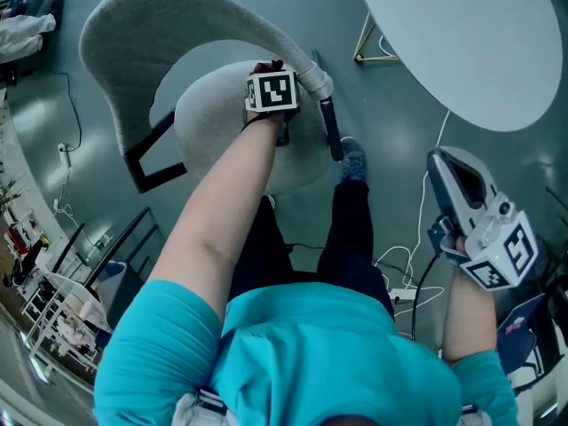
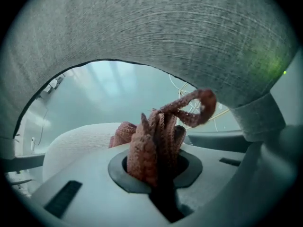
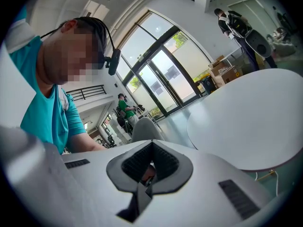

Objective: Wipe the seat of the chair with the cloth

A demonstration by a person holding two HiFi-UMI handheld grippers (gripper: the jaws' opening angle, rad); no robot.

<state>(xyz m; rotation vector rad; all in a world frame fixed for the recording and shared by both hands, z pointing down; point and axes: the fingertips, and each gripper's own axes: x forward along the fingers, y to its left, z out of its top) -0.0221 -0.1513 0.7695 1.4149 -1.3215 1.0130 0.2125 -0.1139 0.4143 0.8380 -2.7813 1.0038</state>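
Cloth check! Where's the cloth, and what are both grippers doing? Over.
Left gripper shut on cloth, at the chair seat. Right gripper shut, empty, held aside by the round table. Nothing in the way on the seat.

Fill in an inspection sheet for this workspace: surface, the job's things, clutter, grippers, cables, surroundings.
Surface: grey fabric chair seat, no dirt visible; glossy floor below it.
Job's things: reddish knitted cloth, bunched up over the seat; whether it touches the seat cannot be told.
Clutter: wire rack with small items at the lower left of the head view.
Grippers: left gripper shut on the cloth; right gripper shut, empty, held off to the side.
Cables: white cables looped on the floor beside the person's leg.
Surroundings: round white table, glass doors, people standing far off.
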